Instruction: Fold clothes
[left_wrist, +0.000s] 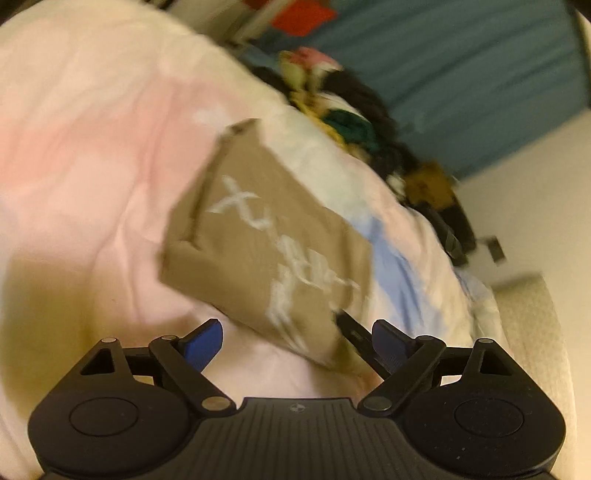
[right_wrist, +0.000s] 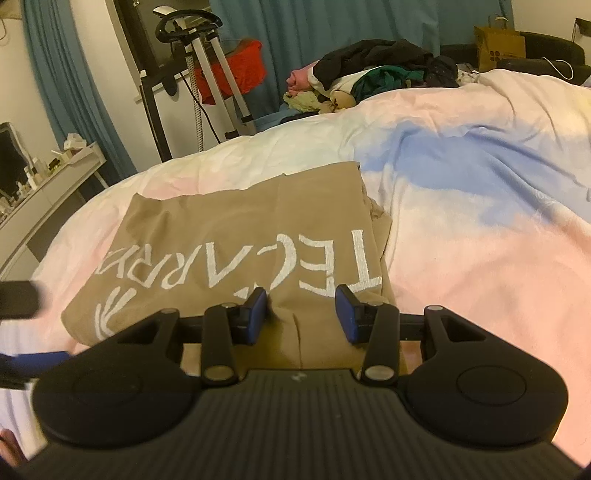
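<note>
Left gripper (left_wrist: 297, 341) was spread open, empty, my view blurred. Tan shirt (right_wrist: 236, 240) lay folded flat on duvet (right_wrist: 461, 206), at 12 o'clock. Right gripper (right_wrist: 301, 308) open over near hem; I judged: pinch all layers, keep edges aligned.

The left wrist view is blurred by motion, so the print on the shirt (left_wrist: 266, 236) cannot be read, and the pile (left_wrist: 354, 122) is smeared.
</note>
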